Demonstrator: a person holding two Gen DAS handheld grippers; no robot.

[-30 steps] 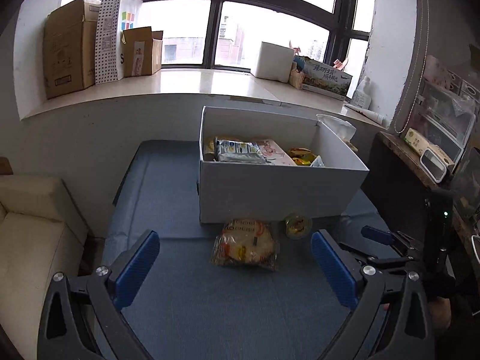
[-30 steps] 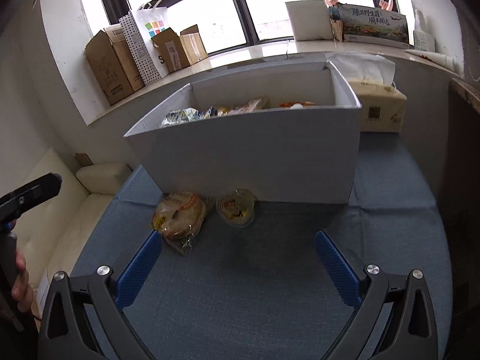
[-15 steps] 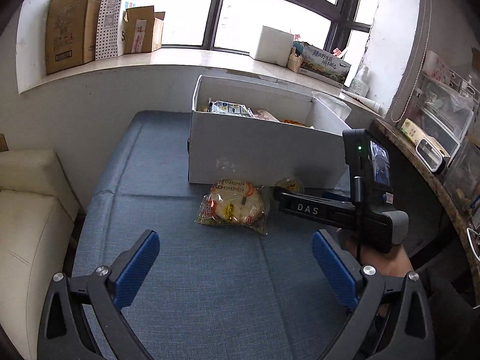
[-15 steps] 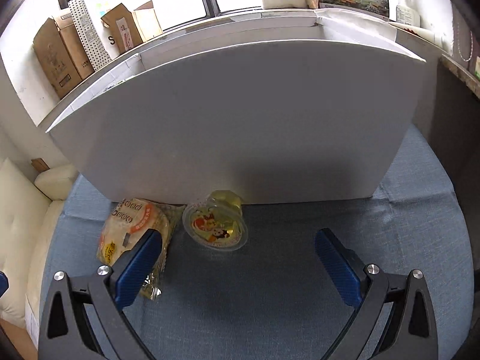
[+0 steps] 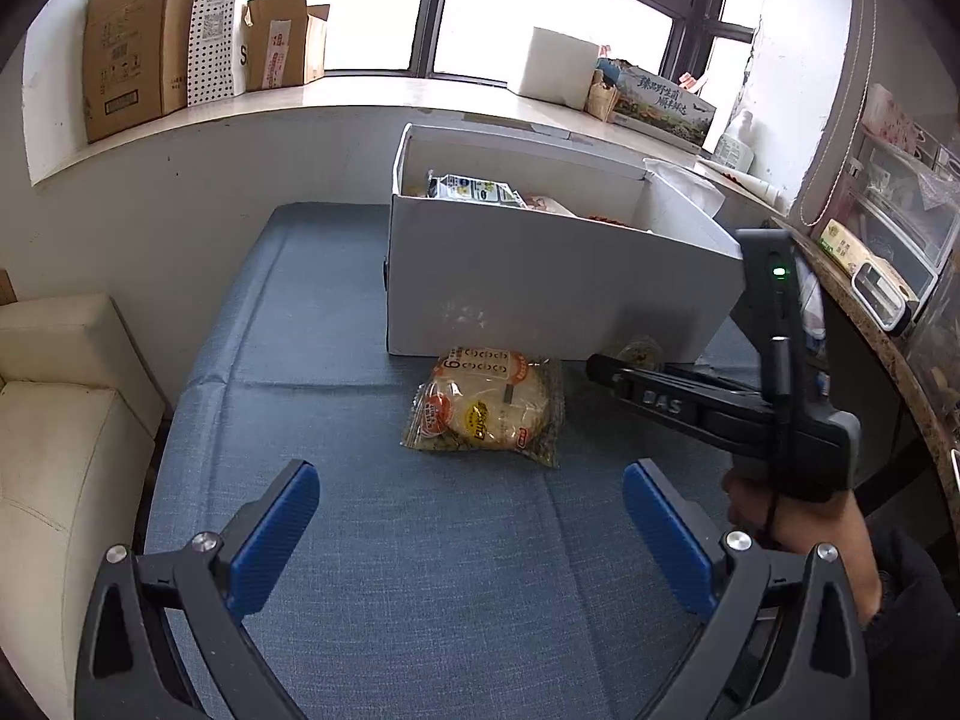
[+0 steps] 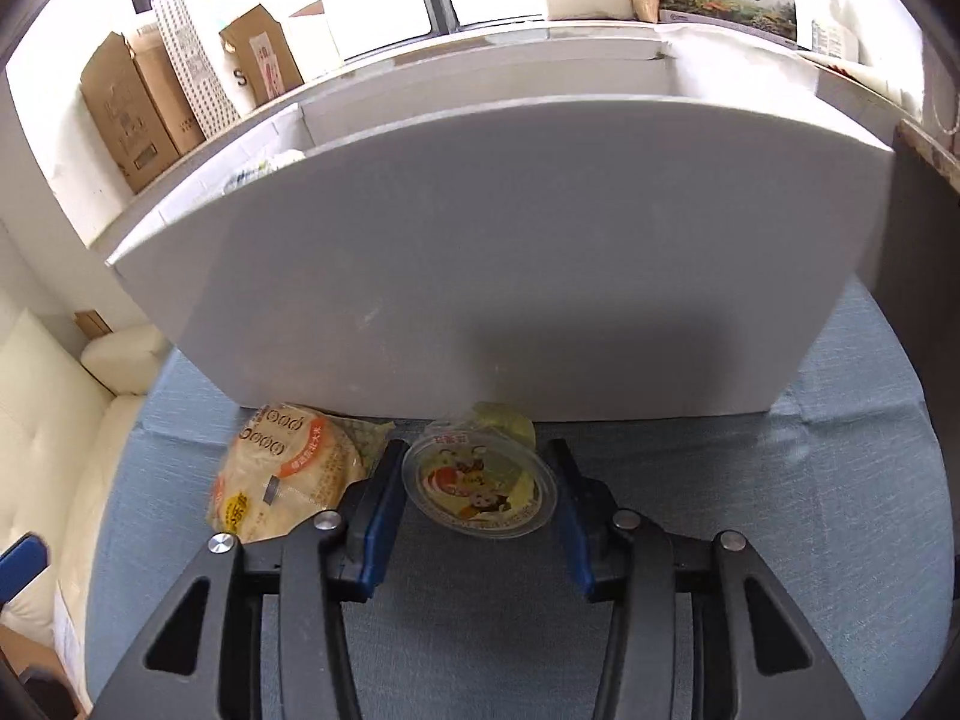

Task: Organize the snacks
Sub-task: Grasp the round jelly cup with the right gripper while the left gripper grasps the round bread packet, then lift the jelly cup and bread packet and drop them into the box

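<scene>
Closing around the jelly cup (image 6: 478,487), your right gripper (image 6: 474,498) has one blue pad on each side of the cup's rim; whether the pads already press on it is hard to tell, as a thin gap seems to remain on the right side. The cup lies tilted on the blue cloth (image 6: 780,540), just in front of the white box (image 6: 510,252), near the middle of its front wall. To the left of the cup, also at the foot of the box, lies the wrapped pastry packet (image 6: 288,468), its edge touching your gripper's left finger.

Your left gripper (image 5: 471,540) hangs over the cloth, well back from the box, with its fingers spread wide and nothing between them. From there the pastry packet (image 5: 489,408) sits ahead, against the box front (image 5: 540,288). Several snack packs (image 5: 468,187) already lie inside the box. Your right hand (image 5: 798,522) shows at the right, gripping the black handle.
</scene>
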